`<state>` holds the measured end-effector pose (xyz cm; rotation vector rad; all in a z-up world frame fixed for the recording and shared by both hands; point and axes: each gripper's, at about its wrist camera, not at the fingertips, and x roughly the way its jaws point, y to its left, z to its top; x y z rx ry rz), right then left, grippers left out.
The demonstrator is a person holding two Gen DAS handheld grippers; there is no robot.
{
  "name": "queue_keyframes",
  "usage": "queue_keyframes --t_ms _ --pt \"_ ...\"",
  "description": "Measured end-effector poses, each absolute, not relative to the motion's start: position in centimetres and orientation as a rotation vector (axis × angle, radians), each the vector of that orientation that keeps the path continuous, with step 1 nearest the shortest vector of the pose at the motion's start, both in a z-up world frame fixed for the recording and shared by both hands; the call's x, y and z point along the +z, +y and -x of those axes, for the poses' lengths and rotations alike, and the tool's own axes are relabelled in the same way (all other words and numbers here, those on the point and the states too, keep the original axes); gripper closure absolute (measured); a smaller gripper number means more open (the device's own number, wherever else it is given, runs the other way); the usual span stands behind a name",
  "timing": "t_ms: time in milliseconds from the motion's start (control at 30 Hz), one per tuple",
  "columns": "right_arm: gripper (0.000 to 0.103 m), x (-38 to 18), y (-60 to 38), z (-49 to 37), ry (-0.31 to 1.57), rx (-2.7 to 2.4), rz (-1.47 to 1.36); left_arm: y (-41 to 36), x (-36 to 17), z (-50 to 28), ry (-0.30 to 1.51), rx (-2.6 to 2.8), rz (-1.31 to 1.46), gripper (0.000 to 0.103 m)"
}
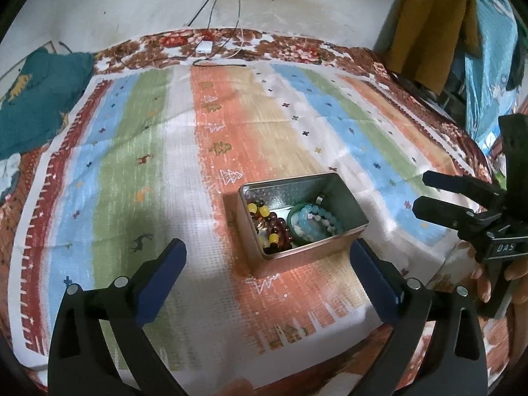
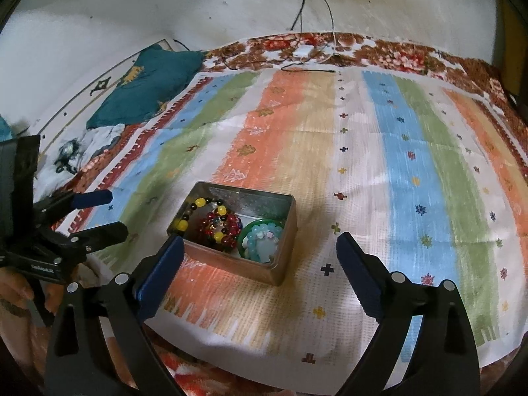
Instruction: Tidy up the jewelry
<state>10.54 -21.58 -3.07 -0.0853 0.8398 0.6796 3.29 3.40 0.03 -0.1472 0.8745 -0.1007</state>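
Metal tin (image 1: pixel 298 217) sits on striped cloth (image 1: pixel 165 165) over the bed, holding a yellow-and-dark bead bracelet (image 1: pixel 269 227), light blue bead bracelet (image 1: pixel 316 219) and green bangle (image 1: pixel 292 217). Beads likely light, slippery, floppy (pinch a strand section, not one bead); bangle rigid. Left gripper (image 1: pixel 267 257) spread, empty, tin just ahead. Right gripper (image 2: pixel 260 250) spread, empty, tin ahead-left.

One metal tin (image 2: pixel 231 265) on one striped cloth (image 2: pixel 379 165). Inside: one bracelet of yellow and dark beads (image 2: pixel 201 213), one coil of red beads (image 2: pixel 224 227), one green bangle (image 2: pixel 246 234), one pale blue bead bracelet (image 2: pixel 264 234). Two cables (image 2: pixel 313 6) far off. One teal pillow (image 2: pixel 148 89) far left.
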Motion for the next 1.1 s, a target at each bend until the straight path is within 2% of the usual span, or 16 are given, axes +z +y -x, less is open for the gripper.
queue_keyframes --t_ms 300,1100 --pt "0.009 -2.9 -21.7 -9.4 0.812 0.689 0.104 1.9 0.0 -2.4 0.843 -0.097 0.059 0.006" --pt "0.009 -2.9 -21.7 -7.5 0.782 0.694 0.116 1.5 -0.3 -1.4 0.838 -0.111 0.078 0.006"
